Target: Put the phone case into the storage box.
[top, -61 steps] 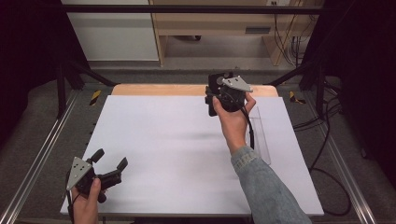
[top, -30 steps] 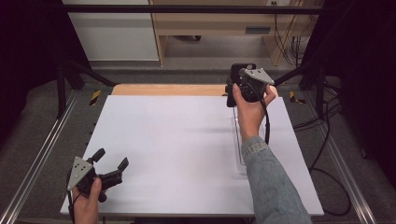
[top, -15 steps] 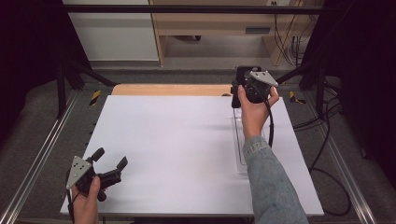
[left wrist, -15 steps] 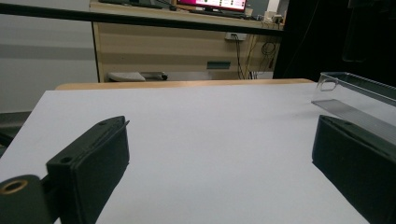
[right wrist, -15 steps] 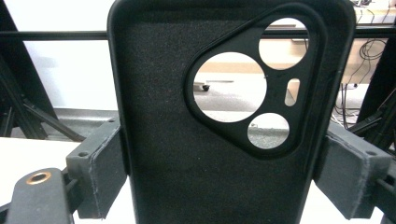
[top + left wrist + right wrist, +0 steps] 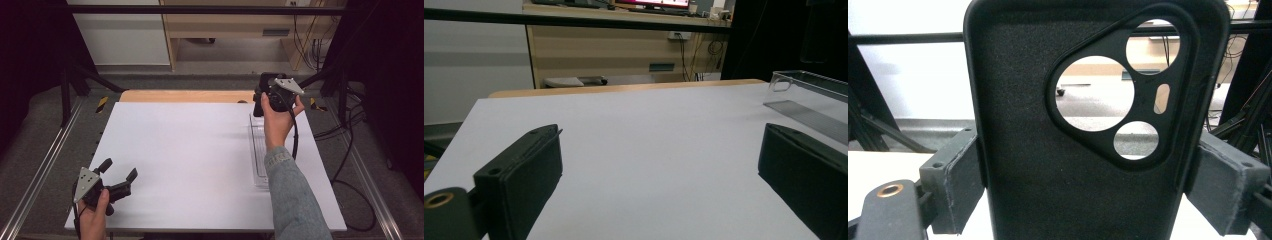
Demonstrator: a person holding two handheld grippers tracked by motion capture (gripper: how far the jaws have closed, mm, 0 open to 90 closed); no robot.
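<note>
My right gripper (image 6: 261, 100) hangs over the table's far right corner, shut on a black phone case (image 6: 1068, 150) with a triangular camera cut-out. The case stands upright between the jaws and hides most of what lies beyond it in the right gripper view. In that view my right gripper (image 6: 1088, 175) clamps the case by its two long sides. A clear plastic tray (image 6: 258, 150) lies flat on the white table top (image 6: 185, 150), just below the right hand. My left gripper (image 6: 119, 170) rests open at the near left corner, and its jaws (image 6: 659, 165) hold nothing.
A wooden strip (image 6: 185, 96) runs along the table's far edge. Metal rails (image 6: 40, 170) flank the table on both sides, and cables (image 6: 345, 135) trail on the floor at the right. The clear tray (image 6: 809, 95) lies ahead and right of the left gripper.
The right hand has carried the black phone case from the back middle of the table to the far right corner. The left gripper has stayed put and open.
</note>
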